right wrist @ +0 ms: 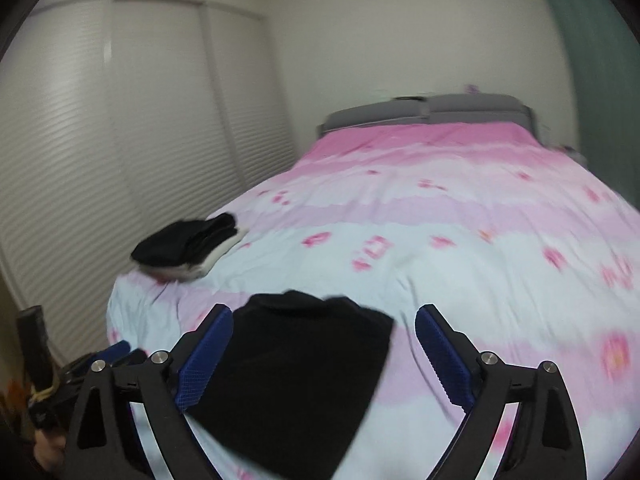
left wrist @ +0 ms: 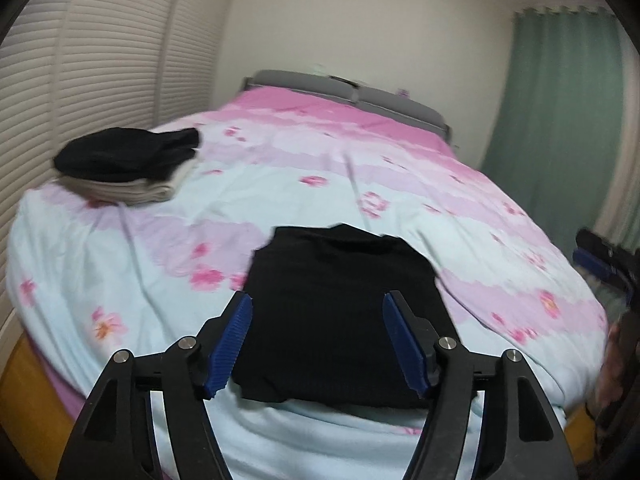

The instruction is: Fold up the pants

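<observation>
Left wrist view shows the folded black pants (left wrist: 340,312) lying flat on the near edge of the bed (left wrist: 320,184), straight ahead of and below the left gripper (left wrist: 316,344), which looks the nearer one. Its fingers (left wrist: 232,344) are spread apart, gripping nothing. The right gripper (right wrist: 324,360) sits right of the pants, its fingers (right wrist: 440,356) wide and empty. A stack of folded clothes (left wrist: 124,164) waits far left.
</observation>
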{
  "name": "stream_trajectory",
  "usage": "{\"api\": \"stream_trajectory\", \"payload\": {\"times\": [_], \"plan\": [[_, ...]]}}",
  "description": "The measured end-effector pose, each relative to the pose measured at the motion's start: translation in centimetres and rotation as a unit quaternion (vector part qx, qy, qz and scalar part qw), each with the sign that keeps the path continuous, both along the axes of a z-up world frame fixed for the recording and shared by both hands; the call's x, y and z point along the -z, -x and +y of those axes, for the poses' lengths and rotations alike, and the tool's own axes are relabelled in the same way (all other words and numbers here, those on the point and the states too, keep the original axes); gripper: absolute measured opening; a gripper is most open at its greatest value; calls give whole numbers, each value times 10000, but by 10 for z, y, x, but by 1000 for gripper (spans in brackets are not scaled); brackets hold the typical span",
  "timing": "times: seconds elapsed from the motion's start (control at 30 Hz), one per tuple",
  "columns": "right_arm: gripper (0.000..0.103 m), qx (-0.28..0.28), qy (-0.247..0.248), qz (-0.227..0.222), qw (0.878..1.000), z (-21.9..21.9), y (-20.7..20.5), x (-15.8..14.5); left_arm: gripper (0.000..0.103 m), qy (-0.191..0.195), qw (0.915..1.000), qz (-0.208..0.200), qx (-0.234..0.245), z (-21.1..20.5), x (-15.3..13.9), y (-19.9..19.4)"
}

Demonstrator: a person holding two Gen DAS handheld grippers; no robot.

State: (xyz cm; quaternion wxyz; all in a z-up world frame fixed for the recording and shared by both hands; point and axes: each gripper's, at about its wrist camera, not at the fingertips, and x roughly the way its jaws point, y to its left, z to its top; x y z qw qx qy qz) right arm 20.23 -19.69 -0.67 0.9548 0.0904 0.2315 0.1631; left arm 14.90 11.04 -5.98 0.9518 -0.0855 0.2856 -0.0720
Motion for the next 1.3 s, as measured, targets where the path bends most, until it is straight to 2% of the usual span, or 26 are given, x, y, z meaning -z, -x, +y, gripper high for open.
{"api": "stream_trajectory", "payload": {"times": [0.13, 0.27, 0.47, 0.8, 0.93, 1.07, 1.3], "plan": [[94, 515, -652, 206, 9963, -19, 43, 17, 67, 49, 10000, -52, 37, -1, -5, 12], [94, 689, -1130, 387, 9904, -23, 64, 31, 67, -36, 9999, -89, -77, -4, -6, 28], [94, 841, -928, 162, 9920, -16, 88, 34, 67, -473, 9985, -268, -71, -14, -1, 44], [94, 1174, -143, -41, 9930, -1, 111, 28, 67, -746, 9969, -239, -49, -22, 4, 48], [94, 994, -89, -13, 9950, 7, 110, 30, 67, -684, 9976, 6, -91, -15, 17, 28], [94, 996, -200, 206, 9946, 12, 91, 50, 67, -642, 9976, 216, -137, -5, 37, -2], [94, 1379, -1048, 928, 9805, 5, 36, 112, 67, -584, 9952, 776, -70, 9, 75, -53]]}}
